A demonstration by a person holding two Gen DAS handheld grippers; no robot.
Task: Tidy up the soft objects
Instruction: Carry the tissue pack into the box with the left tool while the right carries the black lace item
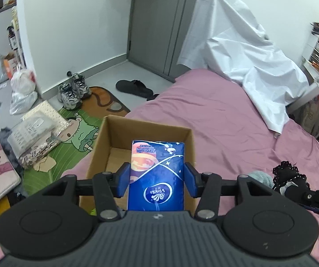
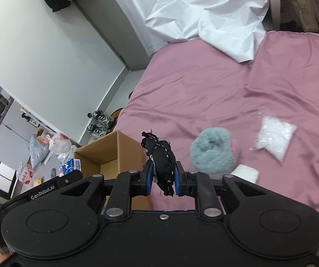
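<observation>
Jaws: left gripper (image 1: 156, 179) clamped on blue tissue pack (image 1: 156, 175), frame centre, over cardboard box (image 1: 115, 131) | right gripper (image 2: 161, 178) clamped on black cloth (image 2: 161, 158), centre | grey fluffy ball (image 2: 213, 151) right of it on pink bed (image 2: 204, 84)

One cardboard box (image 1: 117, 133), one blue tissue pack (image 1: 157, 175), one black lacy cloth (image 2: 162, 162). One grey fluffy ball (image 2: 214, 151) — one clear bag of white bits (image 2: 274, 136) — two sneakers (image 1: 72, 90), one black slipper (image 1: 133, 86)
</observation>
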